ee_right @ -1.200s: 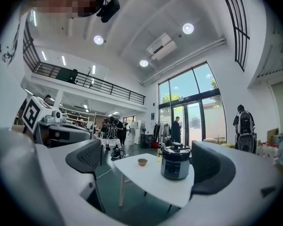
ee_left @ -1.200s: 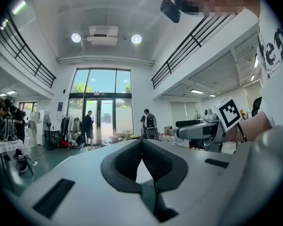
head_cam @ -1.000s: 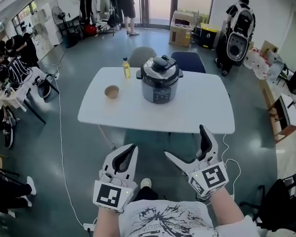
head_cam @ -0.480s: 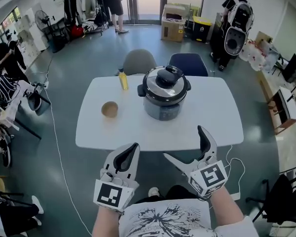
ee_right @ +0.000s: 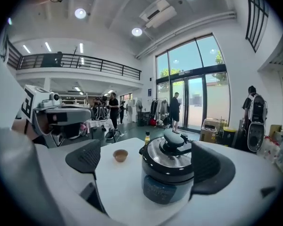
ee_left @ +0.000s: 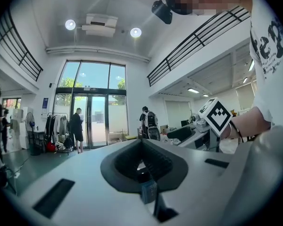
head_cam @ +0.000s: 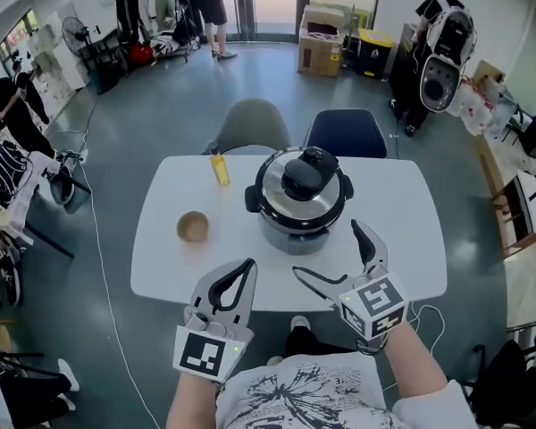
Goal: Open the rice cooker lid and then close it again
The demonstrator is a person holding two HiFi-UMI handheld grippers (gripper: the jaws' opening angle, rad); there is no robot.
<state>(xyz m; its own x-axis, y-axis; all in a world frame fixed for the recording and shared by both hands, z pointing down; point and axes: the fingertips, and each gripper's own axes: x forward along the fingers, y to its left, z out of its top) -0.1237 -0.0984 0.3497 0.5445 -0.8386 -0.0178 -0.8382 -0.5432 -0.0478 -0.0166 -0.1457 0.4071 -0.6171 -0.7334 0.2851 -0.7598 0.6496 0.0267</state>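
While I hold both tongs low at the near side of the counter (head_cam: 402, 239), the left tongs (ee_left: 141, 142) are clenched, their dark pads pressed tip to tip with nothing caught in them. In their own view they point up across the hall toward the glass doors (ee_left: 92, 121). The right tongs (head_cam: 327, 249) are released, spread wide and empty. Through their own view I see the rice cooker (ee_right: 166, 175) framed between the two pads but beyond them, untouched.

The cooker stands upright near the middle of the white counter, its lid (head_cam: 301, 186) down and the black knob (head_cam: 305, 170) on top. To its left, well apart from it, sits a small brown bowl (head_cam: 193, 226). Farther back, a yellow bottle (head_cam: 219, 166) stands near the far edge. Behind the counter, a grey chair (head_cam: 253, 123) and a blue chair (head_cam: 344, 132) stand side by side. Farther off, a cardboard box (head_cam: 320, 41) sits on the floor near the doors.
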